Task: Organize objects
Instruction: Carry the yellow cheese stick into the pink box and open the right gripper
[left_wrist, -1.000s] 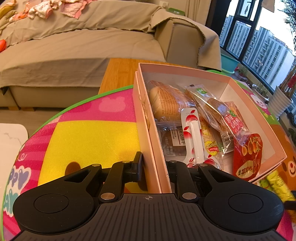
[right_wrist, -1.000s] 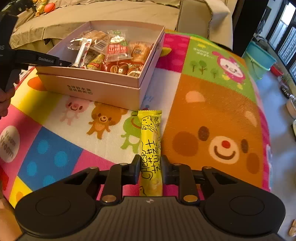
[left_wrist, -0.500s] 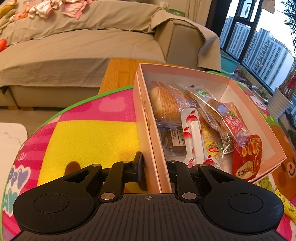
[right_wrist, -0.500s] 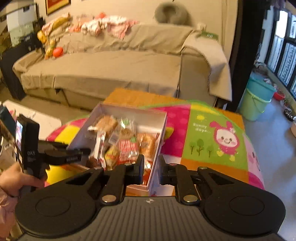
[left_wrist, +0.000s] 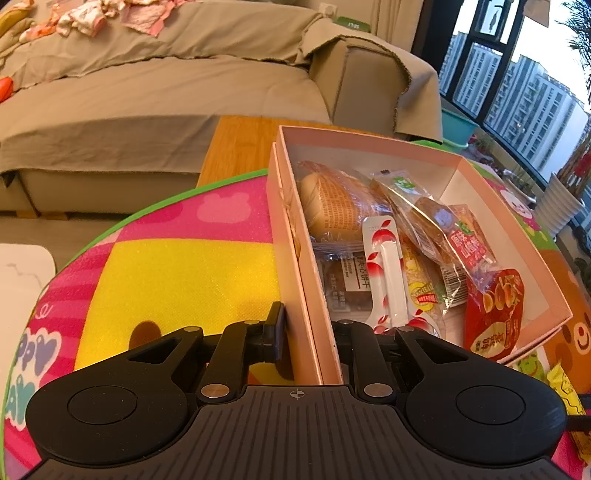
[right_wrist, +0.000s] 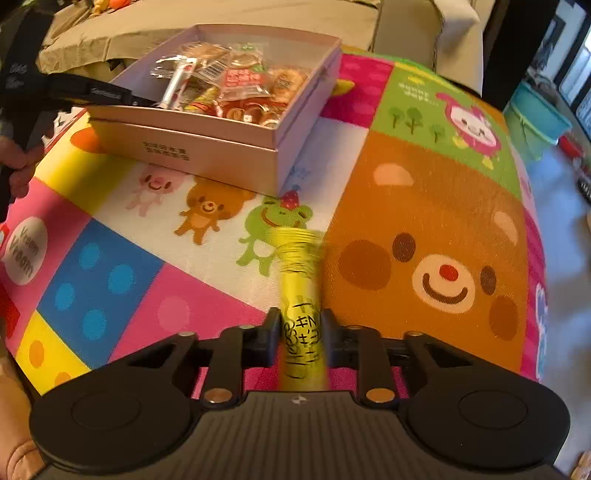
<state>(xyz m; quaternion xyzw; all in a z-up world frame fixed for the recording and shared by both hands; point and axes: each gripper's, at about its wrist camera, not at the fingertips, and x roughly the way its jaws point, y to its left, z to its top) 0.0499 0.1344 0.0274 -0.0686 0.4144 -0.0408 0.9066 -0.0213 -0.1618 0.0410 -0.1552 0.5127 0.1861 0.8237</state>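
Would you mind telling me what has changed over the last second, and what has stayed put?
The right gripper swung up toward the sofa, then back down; it is again shut on the yellow cheese stick, now motion-blurred. The left gripper still clamps the pink box wall, and its snacks lie unmoved.

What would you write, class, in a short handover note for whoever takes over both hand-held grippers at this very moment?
Left hand-held gripper: shut on the near wall of the pink box, steadying it on the play mat.
Right hand-held gripper: shut on the yellow cheese stick, out on the mat, short of the box.
Done: several wrapped snacks already lie in the box.
Left: carry the cheese stick to the box, release it inside, then let go of the wall.
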